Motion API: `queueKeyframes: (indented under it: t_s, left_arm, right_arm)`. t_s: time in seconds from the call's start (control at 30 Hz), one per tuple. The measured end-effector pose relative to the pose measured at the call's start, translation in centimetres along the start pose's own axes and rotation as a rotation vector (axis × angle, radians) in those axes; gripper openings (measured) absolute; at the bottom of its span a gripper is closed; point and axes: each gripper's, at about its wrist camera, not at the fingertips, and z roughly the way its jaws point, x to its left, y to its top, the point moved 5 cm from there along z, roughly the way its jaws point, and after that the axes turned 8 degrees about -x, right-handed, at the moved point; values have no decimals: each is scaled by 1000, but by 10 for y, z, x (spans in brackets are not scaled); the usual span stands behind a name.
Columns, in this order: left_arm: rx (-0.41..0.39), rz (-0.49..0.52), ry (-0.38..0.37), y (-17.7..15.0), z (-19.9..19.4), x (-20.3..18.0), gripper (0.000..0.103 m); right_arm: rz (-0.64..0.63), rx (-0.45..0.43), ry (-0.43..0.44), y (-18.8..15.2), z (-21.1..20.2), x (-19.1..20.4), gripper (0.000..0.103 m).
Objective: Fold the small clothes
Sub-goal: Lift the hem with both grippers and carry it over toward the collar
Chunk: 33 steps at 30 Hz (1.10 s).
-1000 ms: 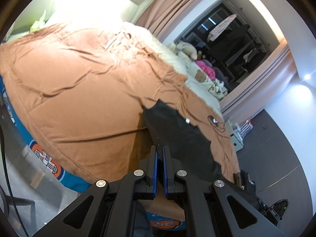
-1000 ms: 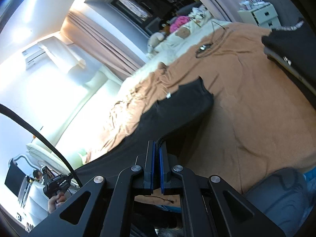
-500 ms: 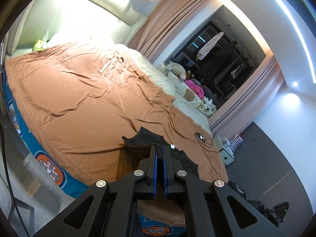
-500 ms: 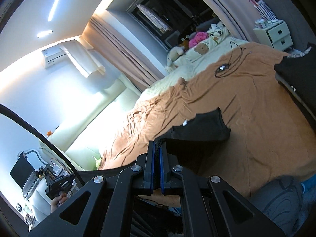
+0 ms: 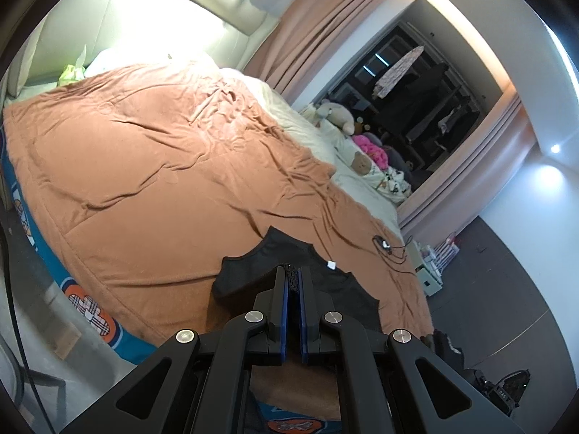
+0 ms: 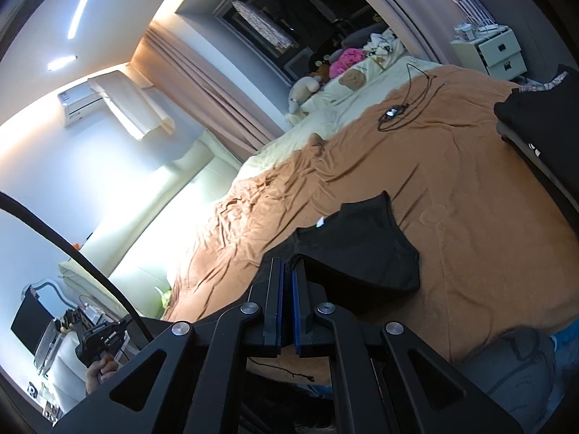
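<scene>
A small black garment (image 5: pixel 325 282) with a white label lies partly on the orange bedspread (image 5: pixel 152 188) near the bed's front edge; it also shows in the right wrist view (image 6: pixel 362 246). My left gripper (image 5: pixel 292 275) is shut on a bunched black edge of the garment, held a little above the bed. My right gripper (image 6: pixel 287 266) is shut on another black edge of the same garment. The part of the garment under both grippers is hidden.
A black cable with a small device (image 6: pixel 394 114) lies on the bedspread beyond the garment. Folded dark clothes (image 6: pixel 542 119) sit at the right. Plush toys (image 5: pixel 336 115) and cream bedding lie at the far side. A white bedside cabinet (image 6: pixel 495 54) stands past the bed.
Both grippers have lifted and drawn back while still holding the garment. The black cloth, first stretched out long, now lies folded shorter with its free end resting on the bedspread.
</scene>
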Motion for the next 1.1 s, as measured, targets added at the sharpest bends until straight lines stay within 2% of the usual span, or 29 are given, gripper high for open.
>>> queueKeyframes:
  t_s: [0.7, 0.97, 1.1]
  left_arm:
    - [132, 8, 121, 16, 153, 14, 4]
    - [202, 26, 173, 14, 216, 20, 4]
    - [239, 11, 203, 9, 246, 32, 4]
  right_arm:
    - [45, 98, -127, 48, 124, -4, 1]
    - [31, 146, -178, 70, 178, -19, 1]
    - [37, 188, -224, 70, 204, -30, 1]
